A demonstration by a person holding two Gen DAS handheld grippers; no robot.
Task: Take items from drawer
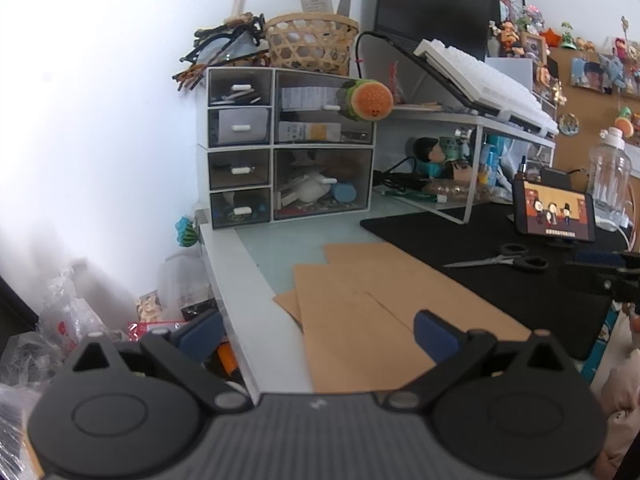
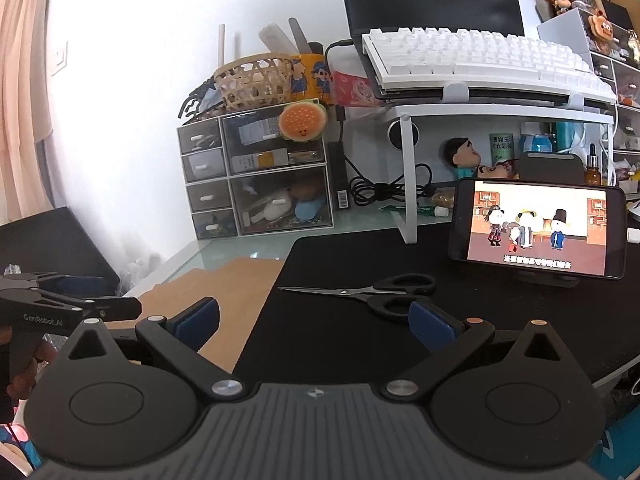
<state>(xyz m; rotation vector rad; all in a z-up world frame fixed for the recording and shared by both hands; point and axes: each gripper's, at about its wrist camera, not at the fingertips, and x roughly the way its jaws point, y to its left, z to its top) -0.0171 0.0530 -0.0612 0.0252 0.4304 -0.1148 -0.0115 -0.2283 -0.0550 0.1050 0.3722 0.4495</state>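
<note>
I am holding my left hand-held gripper (image 1: pixel 316 334) wide open and empty over brown cardboard (image 1: pixel 380 300) at the tabletop (image 1: pixel 256 264) edge. My right hand-held gripper (image 2: pixel 314 320), equally spread and empty, is hovering just before the scissors (image 2: pixel 372 292). Well beyond, the drawer unit (image 1: pixel 288 144) is standing closed against the wall.

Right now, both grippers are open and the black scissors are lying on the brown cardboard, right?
Not quite. The black-handled metal scissors lie on the black desk mat, beside the flat brown cardboard sheet, as the right wrist view shows. The left gripper and right gripper are indeed open.
</note>
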